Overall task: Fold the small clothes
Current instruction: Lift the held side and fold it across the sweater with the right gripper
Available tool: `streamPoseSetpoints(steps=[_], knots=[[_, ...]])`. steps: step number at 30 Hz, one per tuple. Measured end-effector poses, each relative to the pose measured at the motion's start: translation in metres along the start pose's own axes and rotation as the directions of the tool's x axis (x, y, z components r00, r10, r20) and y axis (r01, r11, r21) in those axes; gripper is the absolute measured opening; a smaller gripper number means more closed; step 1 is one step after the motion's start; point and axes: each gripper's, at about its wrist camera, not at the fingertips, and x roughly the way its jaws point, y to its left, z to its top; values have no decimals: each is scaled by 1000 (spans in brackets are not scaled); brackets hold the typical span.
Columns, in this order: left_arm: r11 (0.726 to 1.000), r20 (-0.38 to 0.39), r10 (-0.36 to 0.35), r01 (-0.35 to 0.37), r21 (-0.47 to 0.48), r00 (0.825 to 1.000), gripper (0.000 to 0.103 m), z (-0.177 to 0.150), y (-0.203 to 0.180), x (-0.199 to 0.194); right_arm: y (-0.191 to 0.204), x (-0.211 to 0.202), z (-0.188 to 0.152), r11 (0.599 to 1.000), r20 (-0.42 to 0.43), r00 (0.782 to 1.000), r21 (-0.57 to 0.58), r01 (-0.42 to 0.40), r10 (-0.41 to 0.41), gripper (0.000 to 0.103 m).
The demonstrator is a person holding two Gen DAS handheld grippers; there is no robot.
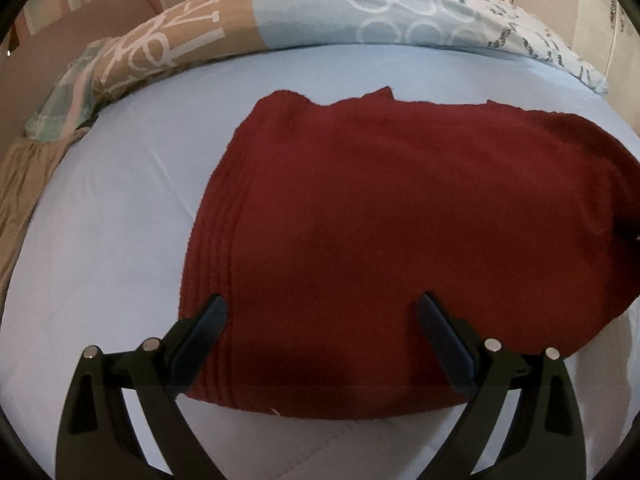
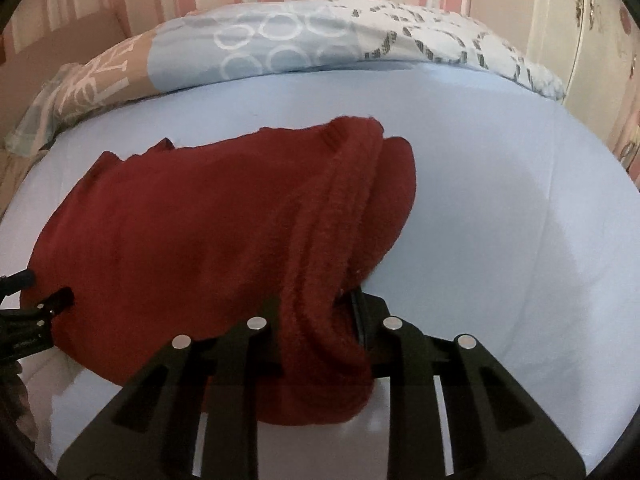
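Your right gripper pinches a bunched fold of the dark red garment; left gripper spread wide over it.

Your left jaws gape above the garment's near edge, nothing between the pads. Garment lies mostly flat on the pale blue sheet, right side lifted into the clamped ridge. Patterned duvet heaped along the far edge, striped wall behind it, so little room there. Bare sheet to your right and on the left; brown fabric hangs at the left bed edge.
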Motion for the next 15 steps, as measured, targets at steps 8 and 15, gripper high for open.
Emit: streamPoseSetpoints(steps=[8, 15], knots=[[1000, -26, 8, -9, -3, 1000, 96, 0, -7, 7, 13, -23, 11, 999, 48, 998, -26, -27, 28, 21], [997, -42, -73, 72, -31, 996, 96, 9, -25, -2, 17, -27, 16, 998, 51, 998, -30, -47, 48, 21]])
